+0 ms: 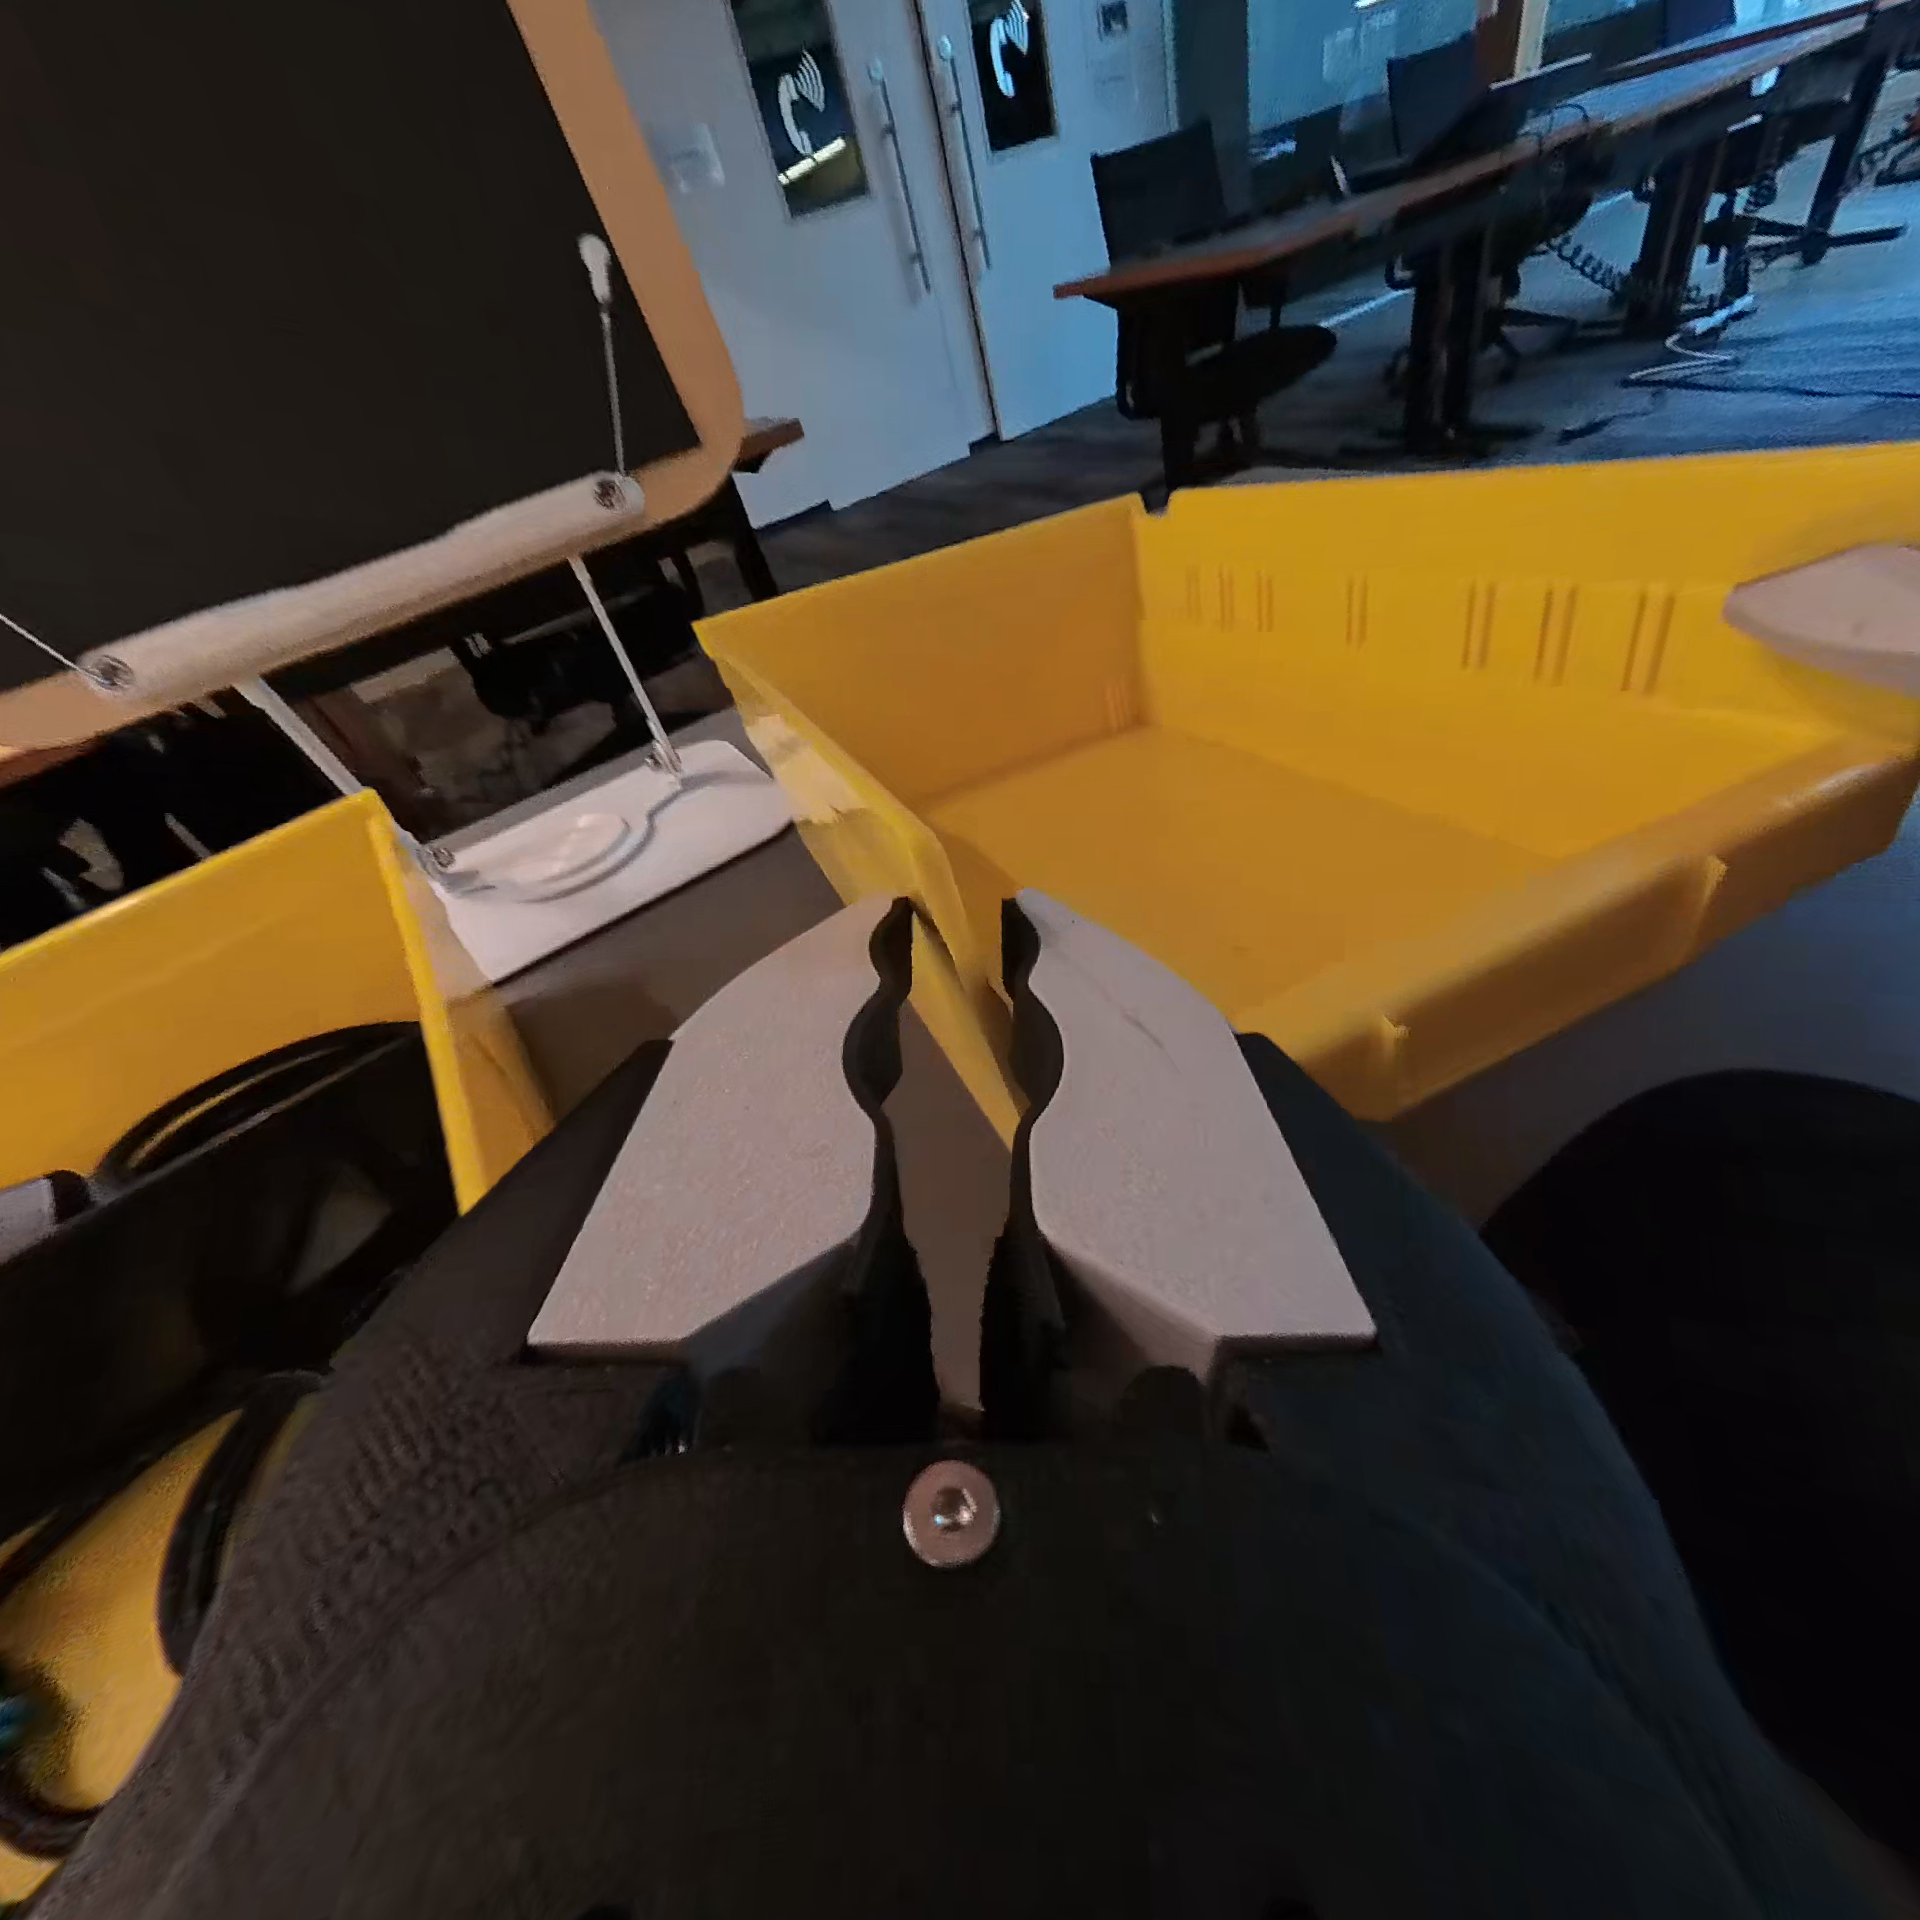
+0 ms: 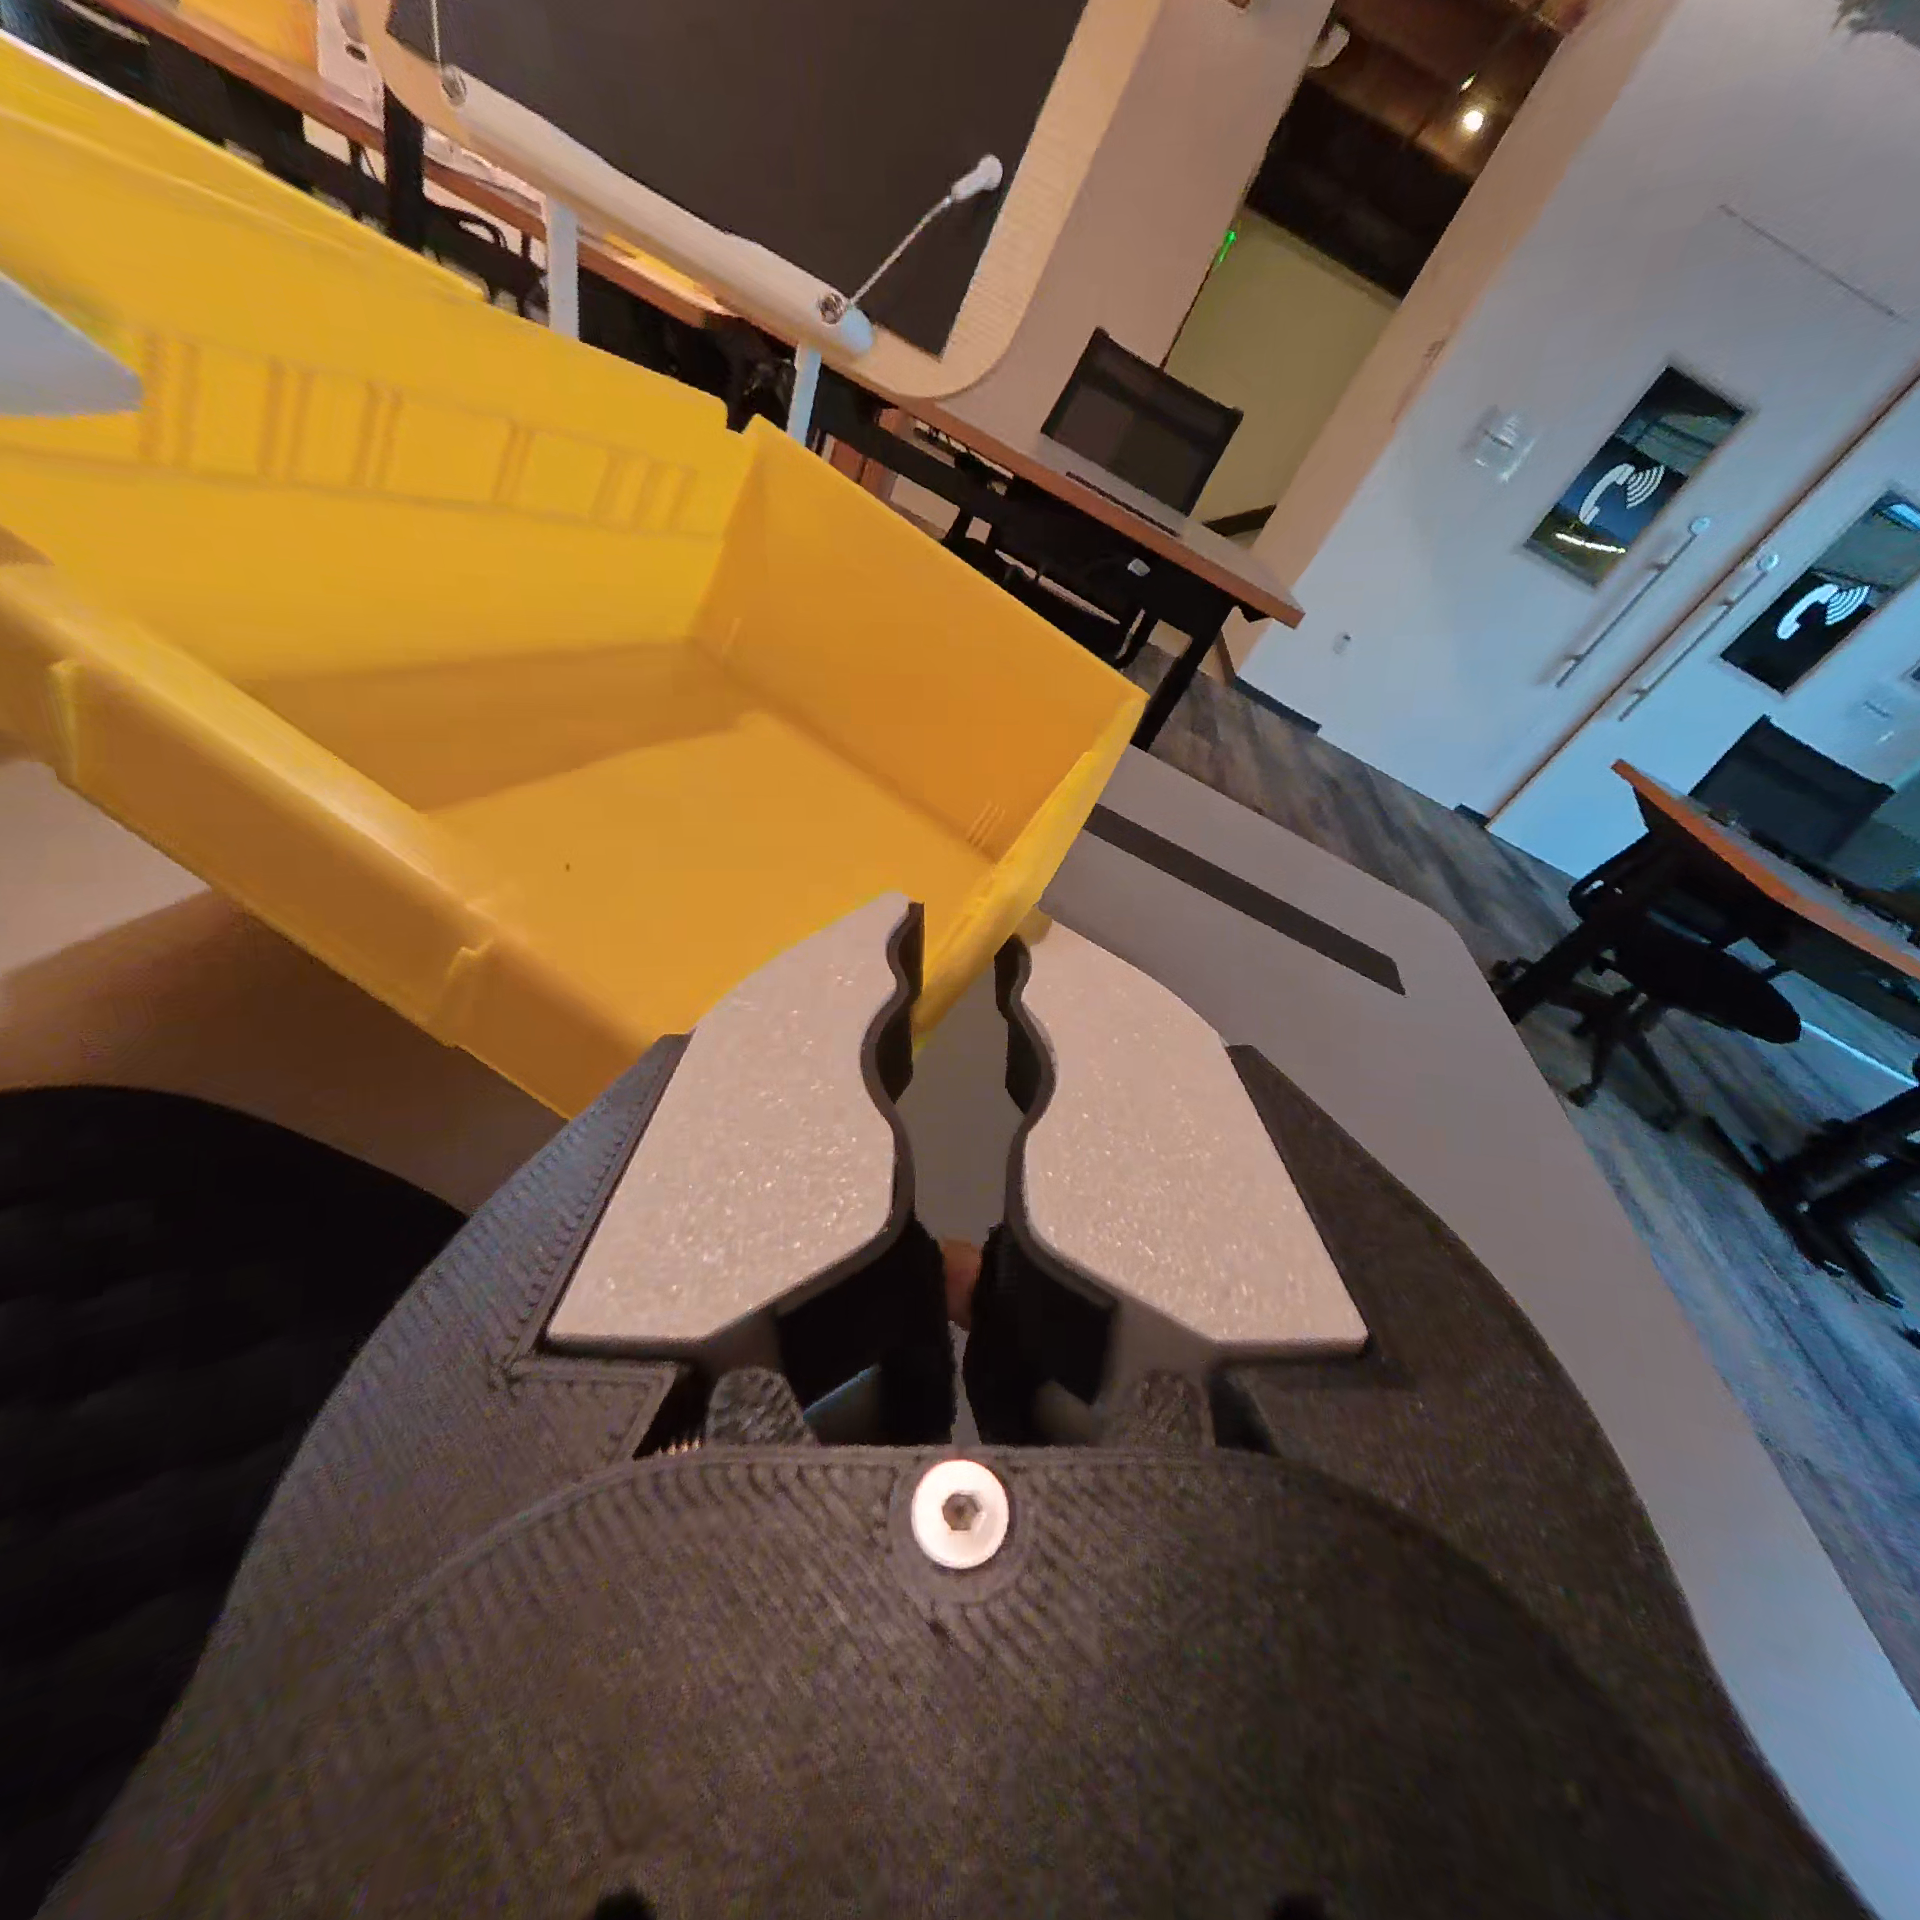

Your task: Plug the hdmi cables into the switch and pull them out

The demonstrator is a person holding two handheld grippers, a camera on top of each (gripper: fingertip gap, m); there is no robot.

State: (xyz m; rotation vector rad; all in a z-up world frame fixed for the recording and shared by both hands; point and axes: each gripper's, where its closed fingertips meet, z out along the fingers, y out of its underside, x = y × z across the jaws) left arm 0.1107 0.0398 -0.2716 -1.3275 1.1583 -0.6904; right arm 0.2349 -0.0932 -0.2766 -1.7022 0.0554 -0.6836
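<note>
On grey table (image 2: pixel 1299 1039) | yellow bins: two (image 1: pixel 1351 883) | claws: two, empty, slightly parted (image 1: pixel 958 925)

A yellow plastic bin (image 1: pixel 1299 831) sits open and empty just ahead of the tool on the grey counter (image 2: pixel 1455 1195). A second yellow bin (image 1: pixel 208 987) stands to the left of the tool, apart from the first. Beyond both, a dark panel with a tan frame (image 1: pixel 312 260) tilts on a white stand (image 1: pixel 582 842). Farther off: white doors (image 1: pixel 883 260), long desks (image 1: pixel 1351 218), and black office chairs (image 1: pixel 1226 364) on the floor.
</note>
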